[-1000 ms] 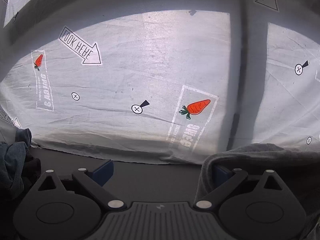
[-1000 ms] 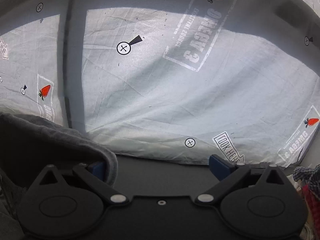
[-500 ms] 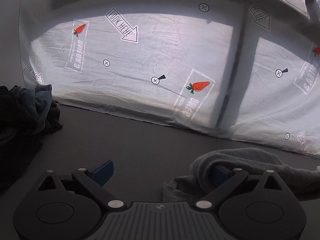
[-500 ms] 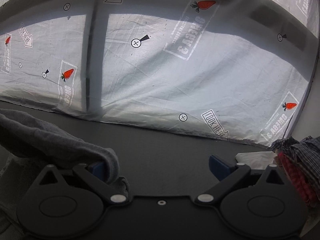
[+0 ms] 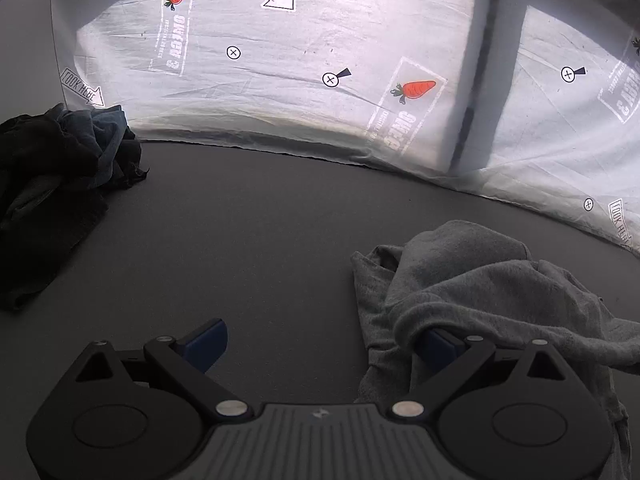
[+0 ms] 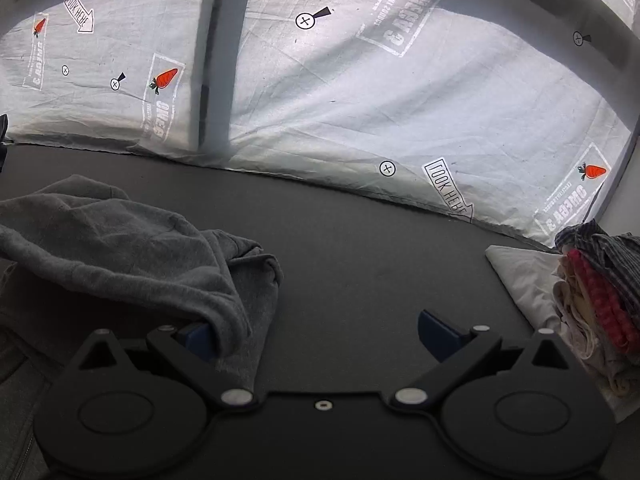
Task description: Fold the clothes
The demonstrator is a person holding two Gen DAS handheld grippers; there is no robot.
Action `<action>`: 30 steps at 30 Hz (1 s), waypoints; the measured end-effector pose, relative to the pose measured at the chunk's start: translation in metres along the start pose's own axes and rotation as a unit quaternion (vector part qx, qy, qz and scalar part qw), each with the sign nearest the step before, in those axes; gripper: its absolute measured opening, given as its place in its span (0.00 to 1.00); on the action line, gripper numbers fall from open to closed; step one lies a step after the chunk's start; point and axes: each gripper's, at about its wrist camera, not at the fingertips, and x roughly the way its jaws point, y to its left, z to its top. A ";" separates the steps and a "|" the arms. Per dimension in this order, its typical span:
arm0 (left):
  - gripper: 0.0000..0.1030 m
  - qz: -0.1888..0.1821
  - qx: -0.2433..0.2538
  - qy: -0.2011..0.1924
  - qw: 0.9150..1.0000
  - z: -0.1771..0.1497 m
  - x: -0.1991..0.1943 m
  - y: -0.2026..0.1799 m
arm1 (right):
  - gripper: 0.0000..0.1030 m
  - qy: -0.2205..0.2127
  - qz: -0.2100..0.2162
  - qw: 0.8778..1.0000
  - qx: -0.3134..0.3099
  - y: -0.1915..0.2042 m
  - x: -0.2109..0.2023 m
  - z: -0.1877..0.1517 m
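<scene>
A grey sweatshirt (image 5: 480, 280) lies crumpled on the dark table (image 5: 248, 232), at lower right in the left wrist view and at lower left in the right wrist view (image 6: 120, 248). My left gripper (image 5: 320, 344) is open; the grey cloth drapes over its right blue finger (image 5: 436, 346), its left finger (image 5: 206, 340) is bare. My right gripper (image 6: 320, 336) is open; the cloth drapes over its left finger (image 6: 196, 336), its right finger (image 6: 438, 330) is bare.
A heap of dark clothes (image 5: 52, 184) lies at the table's left. A stack of folded clothes (image 6: 592, 300), with white, red and plaid pieces, sits at the right. A white printed sheet (image 5: 320, 60) hangs behind the table's far edge.
Both grippers have come down from facing the white sheet toward the table. The grey sweatshirt, hanging from the fingers before, now rests on the table top.
</scene>
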 end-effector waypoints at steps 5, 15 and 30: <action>0.96 -0.005 0.016 0.034 0.999 -0.005 0.006 0.001 | 0.99 0.017 0.012 1.000 -0.006 0.004 0.002 -0.003; 0.96 -0.062 0.036 0.110 0.991 -0.015 0.013 0.011 | 0.99 0.067 0.047 0.996 -0.043 0.018 0.006 -0.021; 0.96 -0.008 -0.028 0.045 0.999 -0.010 0.022 0.012 | 0.99 0.040 0.043 0.998 -0.020 0.018 0.009 -0.007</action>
